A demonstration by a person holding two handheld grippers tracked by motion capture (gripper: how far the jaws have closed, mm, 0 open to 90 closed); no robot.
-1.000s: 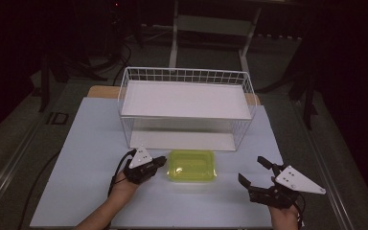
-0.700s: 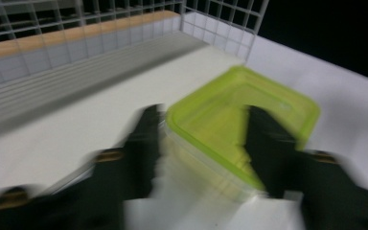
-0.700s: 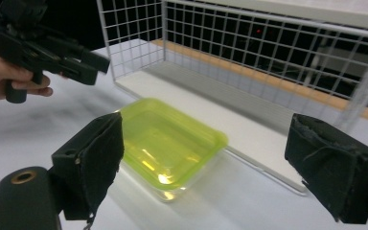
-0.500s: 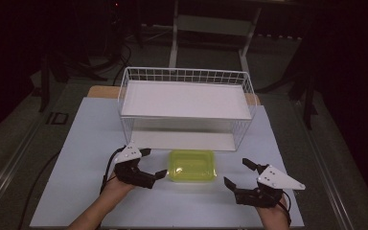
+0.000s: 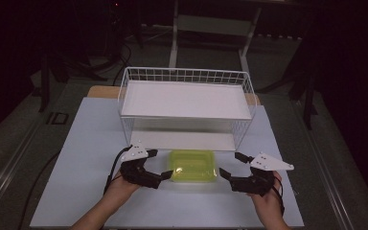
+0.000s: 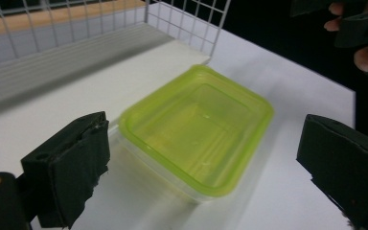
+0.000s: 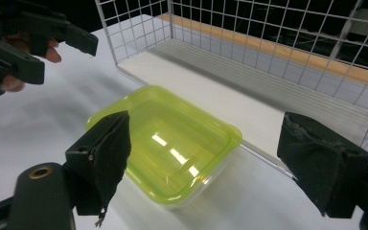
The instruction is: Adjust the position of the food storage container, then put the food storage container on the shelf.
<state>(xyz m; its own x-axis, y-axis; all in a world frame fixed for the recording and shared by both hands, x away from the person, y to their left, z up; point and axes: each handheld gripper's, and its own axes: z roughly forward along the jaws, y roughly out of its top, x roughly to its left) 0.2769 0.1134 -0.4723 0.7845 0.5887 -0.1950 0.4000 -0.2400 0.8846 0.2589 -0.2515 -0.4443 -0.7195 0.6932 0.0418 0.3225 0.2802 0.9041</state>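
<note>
A clear box with a yellow-green lid [image 5: 193, 166] lies flat on the white table [image 5: 86, 143], just in front of the wire rack. My left gripper [image 5: 159, 164] stands open at the box's left side, its jaws wide apart and pointing at the box [image 6: 199, 127]. On the other side my right gripper [image 5: 230, 165] is open too, facing the box [image 7: 165, 141] from its right. Neither gripper touches the box. A hand holds each gripper from below.
A white wire rack [image 5: 187, 108] with two white shelves stands behind the box, its lower shelf [image 5: 182, 140] close to the box's far edge. The table's front edge [image 5: 172, 225] lies close under the hands. Dark floor and stands surround the table.
Both grippers have moved inward toward the box, the left from the left and the right from the far right. The left gripper's jaws have spread apart. The box has not moved.
</note>
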